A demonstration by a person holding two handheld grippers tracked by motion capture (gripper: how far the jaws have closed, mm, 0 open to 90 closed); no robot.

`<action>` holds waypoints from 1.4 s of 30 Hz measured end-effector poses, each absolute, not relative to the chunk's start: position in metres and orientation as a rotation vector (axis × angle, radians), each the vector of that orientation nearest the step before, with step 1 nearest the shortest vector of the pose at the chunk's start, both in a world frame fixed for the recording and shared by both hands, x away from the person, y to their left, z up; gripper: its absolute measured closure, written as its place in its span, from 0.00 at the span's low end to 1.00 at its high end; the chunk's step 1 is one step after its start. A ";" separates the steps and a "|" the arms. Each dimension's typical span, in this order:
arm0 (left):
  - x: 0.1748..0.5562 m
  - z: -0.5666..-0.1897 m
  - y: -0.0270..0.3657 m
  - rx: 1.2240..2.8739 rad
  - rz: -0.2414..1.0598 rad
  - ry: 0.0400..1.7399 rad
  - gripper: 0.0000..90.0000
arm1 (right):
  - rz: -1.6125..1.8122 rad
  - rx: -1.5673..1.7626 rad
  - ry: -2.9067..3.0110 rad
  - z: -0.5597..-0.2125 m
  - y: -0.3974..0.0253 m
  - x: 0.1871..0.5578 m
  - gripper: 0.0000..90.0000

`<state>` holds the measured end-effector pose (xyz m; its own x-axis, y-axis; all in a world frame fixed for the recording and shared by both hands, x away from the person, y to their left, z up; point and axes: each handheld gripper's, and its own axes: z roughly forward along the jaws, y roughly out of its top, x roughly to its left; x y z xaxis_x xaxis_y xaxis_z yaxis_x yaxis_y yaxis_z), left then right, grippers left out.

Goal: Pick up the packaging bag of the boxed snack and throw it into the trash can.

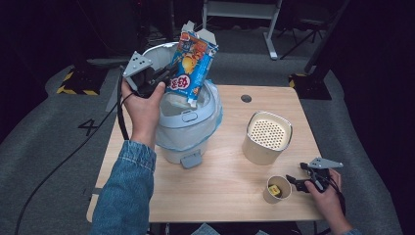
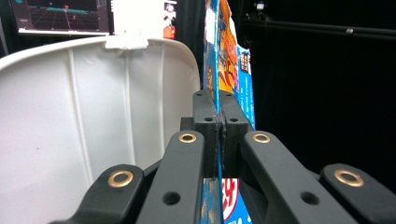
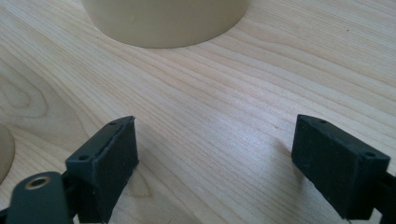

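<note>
Overhead, the high view shows the left claw [image 1: 169,74] clamped on a blue and orange printed cardboard snack box [image 1: 192,66], held tilted with its opened flaps up and its lower corner dipping into the mouth of a white plastic bin [image 1: 190,128] lined with a pale blue bag. The bin stands on the left half of a light wooden worktop [image 1: 220,176], its white hinged lid [image 1: 159,53] raised behind the box. To the right stands a beige cylindrical container with a perforated top [image 1: 267,137], and nearer the front edge a small tan paper cup [image 1: 277,189] with something yellow inside. The right claw [image 1: 296,182] rests low just beside that cup, its jaws spread.

Left gripper view: the two black jaws are pressed together on the edge of the snack box [image 2: 229,70], which rises upright between them and continues below. The white lid's ribbed inner face [image 2: 88,116] sits to the left of the box.

Right gripper view: the jaws stand wide apart over bare worktop [image 3: 210,121], holding nothing. The beige container's base [image 3: 163,23] sits ahead, and a curved rim of the paper cup [image 3: 3,149] shows at the left edge.
</note>
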<state>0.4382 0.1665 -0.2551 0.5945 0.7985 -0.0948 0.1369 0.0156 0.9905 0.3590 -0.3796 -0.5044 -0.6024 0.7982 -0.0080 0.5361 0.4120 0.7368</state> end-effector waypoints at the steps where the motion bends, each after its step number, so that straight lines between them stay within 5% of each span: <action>1: 0.438 -0.255 0.166 1.498 0.624 0.830 0.98 | 1.012 1.148 2.314 -0.504 -0.380 0.359 0.16; 14: 0.439 -0.253 0.161 1.551 0.620 0.851 0.97 | 1.011 1.147 2.315 -0.504 -0.380 0.359 0.16; 16: 0.441 -0.252 0.158 1.597 0.620 0.848 0.81 | 1.011 1.147 2.314 -0.504 -0.380 0.359 0.16; 18: 0.441 -0.251 0.153 1.634 0.652 0.862 0.52 | 1.011 1.147 2.314 -0.504 -0.380 0.359 0.16; 20: 0.438 -0.250 0.151 1.651 0.677 0.887 0.39 | 1.011 1.147 2.314 -0.504 -0.380 0.359 0.16; 42: 0.382 -0.245 0.170 1.754 0.605 0.789 0.36 | 1.011 1.148 2.315 -0.504 -0.380 0.359 0.16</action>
